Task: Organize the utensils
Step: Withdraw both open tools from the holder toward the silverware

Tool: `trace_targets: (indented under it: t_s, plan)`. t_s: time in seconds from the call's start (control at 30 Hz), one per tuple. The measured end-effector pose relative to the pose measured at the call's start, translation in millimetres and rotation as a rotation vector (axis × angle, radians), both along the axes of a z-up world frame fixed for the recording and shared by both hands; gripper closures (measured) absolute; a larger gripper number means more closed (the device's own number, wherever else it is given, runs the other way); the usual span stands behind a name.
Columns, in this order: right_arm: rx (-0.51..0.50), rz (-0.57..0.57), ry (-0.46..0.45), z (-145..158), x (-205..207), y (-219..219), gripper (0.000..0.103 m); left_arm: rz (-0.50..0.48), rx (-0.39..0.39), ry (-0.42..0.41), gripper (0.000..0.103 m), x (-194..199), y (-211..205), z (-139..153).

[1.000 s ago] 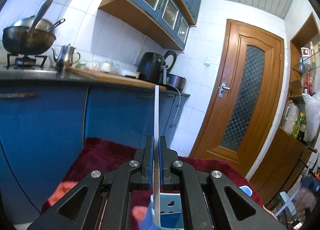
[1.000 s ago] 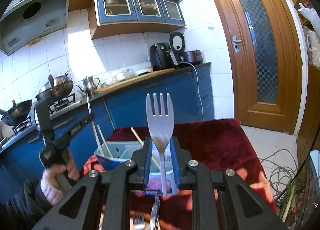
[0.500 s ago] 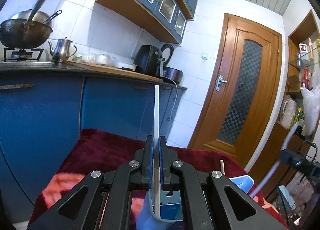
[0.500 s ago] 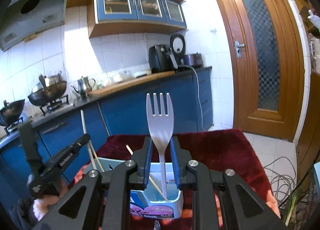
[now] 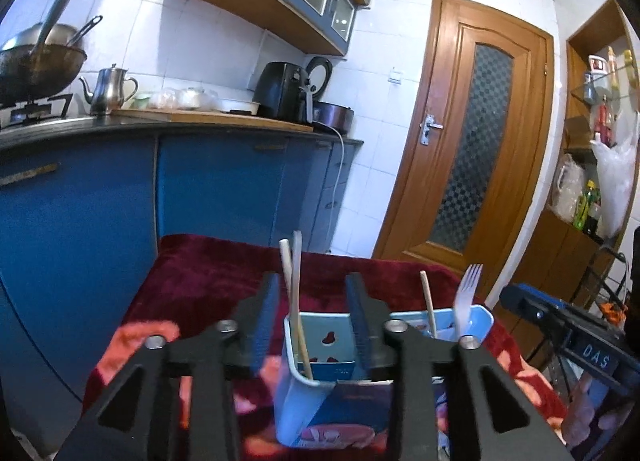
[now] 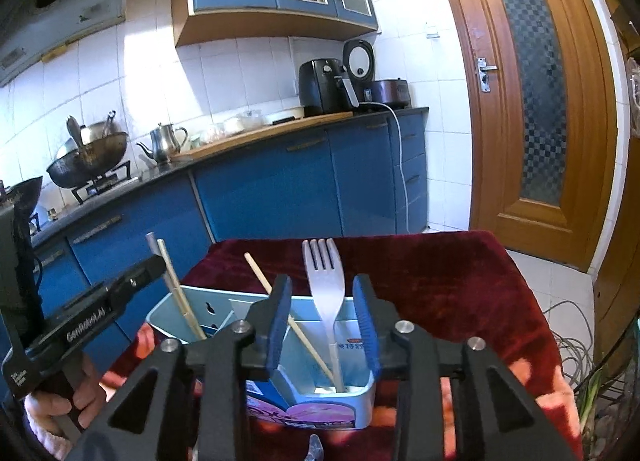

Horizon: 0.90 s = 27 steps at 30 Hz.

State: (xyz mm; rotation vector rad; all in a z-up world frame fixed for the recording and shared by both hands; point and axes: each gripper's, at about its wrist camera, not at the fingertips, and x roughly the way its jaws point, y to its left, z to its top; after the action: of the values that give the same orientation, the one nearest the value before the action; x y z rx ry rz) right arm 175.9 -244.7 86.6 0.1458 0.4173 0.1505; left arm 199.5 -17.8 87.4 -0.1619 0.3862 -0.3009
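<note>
One blue holder (image 6: 216, 301) on the red-draped surface (image 6: 440, 269), and just one. Inside it, one white fork (image 6: 326, 281), tines up. Wooden chopsticks, two: one (image 6: 260, 281) leaning mid-box, one (image 6: 176, 285) at the far end. Right beside that second one, a single pale flat stick (image 6: 151, 239). Tongs, two sets: left tongs (image 5: 313, 285), right tongs (image 6: 322, 285). Further back, one steel kettle (image 6: 162, 141) and one wooden door (image 6: 532, 101).

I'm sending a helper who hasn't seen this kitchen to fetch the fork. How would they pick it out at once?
On the dark red cloth in front of the blue cabinets stands a light blue utensil holder. The fork stands upright in its right-hand compartment, tines up, beside a leaning chopstick. It is the only pale, flat, four-tined piece; everything else in the holder is a thin stick.
</note>
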Motion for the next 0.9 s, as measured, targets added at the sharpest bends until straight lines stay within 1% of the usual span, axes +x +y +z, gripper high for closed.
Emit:
trace_targets:
  t_s: [0.13,0.27,0.6,0.9]
  plan:
    - [-0.008,-0.004,-0.024,5.5,-9.7,0.6,0.067,-0.002,0.015,0.022,0.064,-10.2,2.8,3.1]
    - [0.008,-0.007,-0.026,8.7,-21.0,-1.7,0.065,-0.004,0.016,0.068,0.063,-20.3,7.9,4.0]
    - [0.025,-0.019,0.007,8.1,-55.5,-5.1,0.065,-0.008,0.063,0.166,0.061,-49.6,13.5,-4.6]
    - [0.036,-0.026,0.061,-4.9,-87.6,-8.9,0.065,-0.025,0.094,0.240,0.061,-74.1,12.0,-19.8]
